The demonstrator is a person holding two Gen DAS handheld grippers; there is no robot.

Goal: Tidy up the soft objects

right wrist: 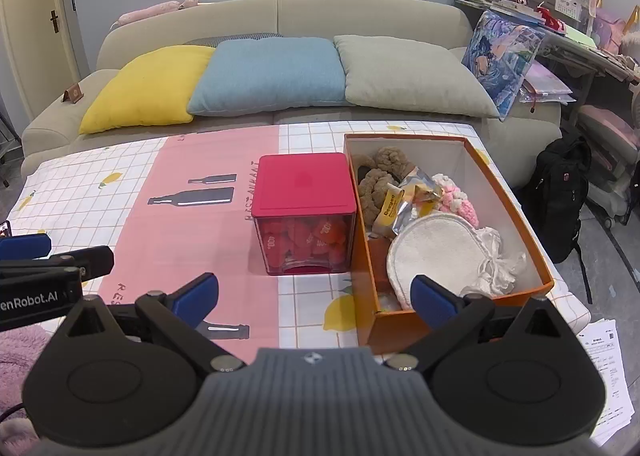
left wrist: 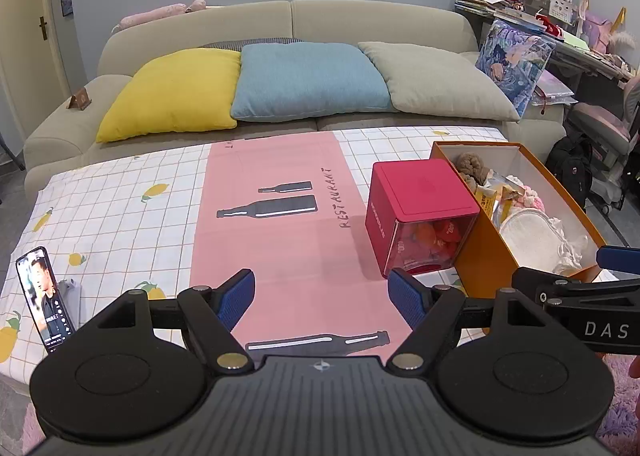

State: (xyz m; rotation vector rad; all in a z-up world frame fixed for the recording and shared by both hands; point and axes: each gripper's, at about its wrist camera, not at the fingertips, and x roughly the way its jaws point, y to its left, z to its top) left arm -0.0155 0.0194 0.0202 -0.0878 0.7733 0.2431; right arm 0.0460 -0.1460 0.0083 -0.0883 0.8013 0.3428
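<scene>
We hold our left gripper (left wrist: 321,298) and right gripper (right wrist: 315,300) spread wide, empty. Soft items lie in the orange box (right wrist: 516,191), touching the red-lidded container (right wrist: 305,211) to its left.

Left tool (left wrist: 321,298) agape, empty; right tool (right wrist: 315,298) likewise.

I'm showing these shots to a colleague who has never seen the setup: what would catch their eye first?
Probably the red-lidded box mid-table, its clear front showing red soft pieces, right beside the open orange box heaped with brown, pink and white soft items. Behind the table, yellow, blue and grey-green cushions line the sofa. Both tools hover open and empty in the foreground: left, right.
</scene>
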